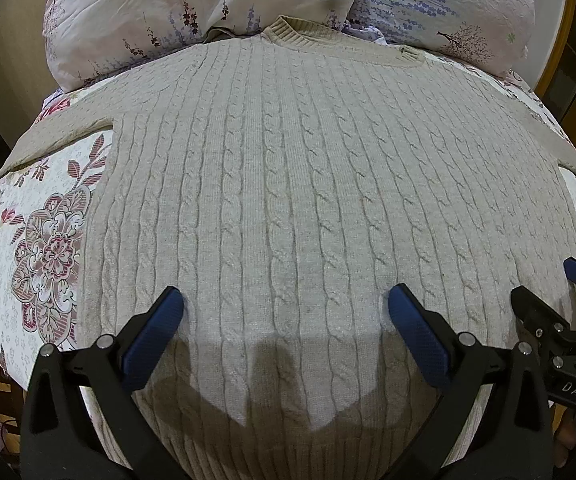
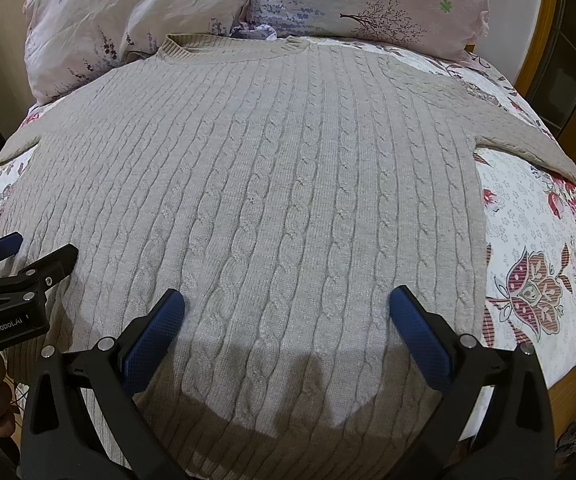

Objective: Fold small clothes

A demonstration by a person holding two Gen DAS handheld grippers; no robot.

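A beige cable-knit sweater [image 1: 288,184] lies flat and face up on a floral bedsheet [image 1: 36,240], collar [image 1: 288,34] at the far end, sleeves spread out to both sides. It also fills the right wrist view [image 2: 264,200]. My left gripper [image 1: 286,308] is open and empty, hovering over the sweater's lower left part. My right gripper [image 2: 287,308] is open and empty over the lower right part. Each gripper shows at the edge of the other's view: the right one [image 1: 560,296] and the left one [image 2: 28,256].
Two floral pillows [image 1: 192,4] [image 1: 448,4] lie beyond the collar. Bare sheet shows left of the sweater and on its right [image 2: 536,248]. A yellow wooden frame [image 2: 544,32] stands at the far right. The bed's edge drops off near the hem.
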